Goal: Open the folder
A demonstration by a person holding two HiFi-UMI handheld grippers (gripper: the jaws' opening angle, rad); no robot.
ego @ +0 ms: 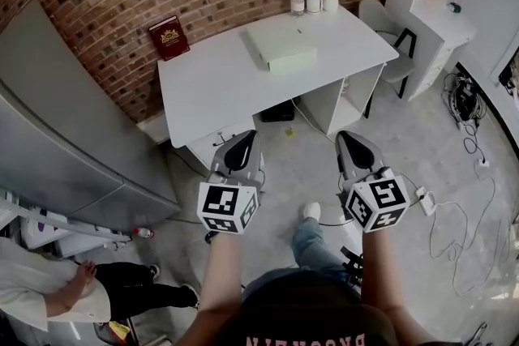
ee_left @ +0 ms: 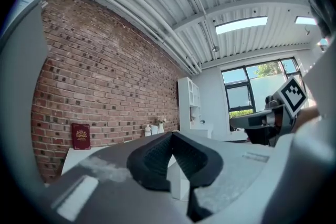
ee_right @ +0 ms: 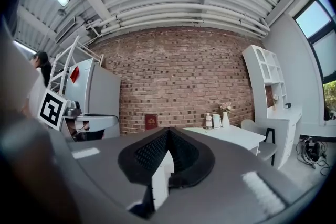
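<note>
Left tool (ego: 246,140): jaws pressed together, nothing in them. I think step is approach: I would hold both tools level, open jaws only near cover edge. Folder (ego: 280,44): well ahead, between both tools, flat on counter (ego: 203,93), closed, pale green, thick. Right tool (ego: 347,138): also closed, empty.

Head view steeply down; both gripper views level, desk (ego: 219,85) shared

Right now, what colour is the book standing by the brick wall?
The book is dark red with a gold emblem; the head view shows it best.
</note>
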